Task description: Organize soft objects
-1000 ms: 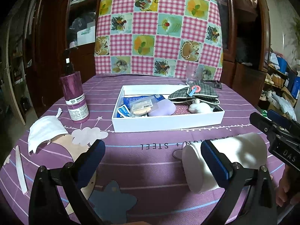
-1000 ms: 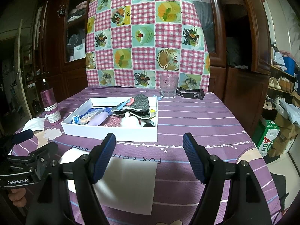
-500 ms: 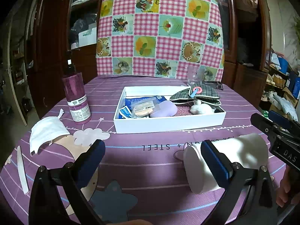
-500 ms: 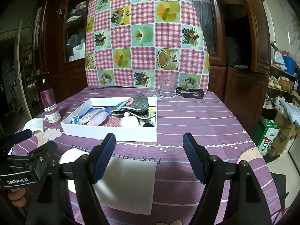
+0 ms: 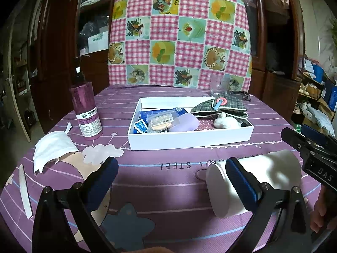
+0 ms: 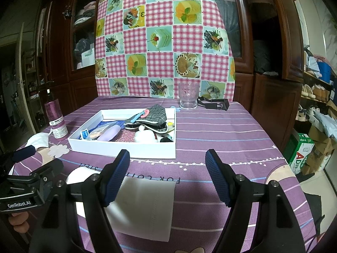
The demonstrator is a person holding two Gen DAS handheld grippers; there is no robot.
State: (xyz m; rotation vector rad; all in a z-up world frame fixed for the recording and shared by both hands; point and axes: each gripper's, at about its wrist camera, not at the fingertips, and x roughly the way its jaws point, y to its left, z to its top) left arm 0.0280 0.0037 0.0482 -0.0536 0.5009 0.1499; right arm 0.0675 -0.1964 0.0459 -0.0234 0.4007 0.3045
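Grippers idle: nothing has changed over the last second, and both hands remain stationary above the purple tablecloth (image 5: 168, 181). Left gripper (image 5: 171, 174) jaws are spread wide and empty; right gripper (image 6: 167, 175) jaws likewise stand released with nothing between them. A roll of white tissue (image 5: 252, 181) lies on its side on the cloth, near both tools, with a loose sheet trailing. White box (image 5: 189, 140) beyond it already contains several soft items. Judgement: no pick is under way; the roll appears the likely next item.
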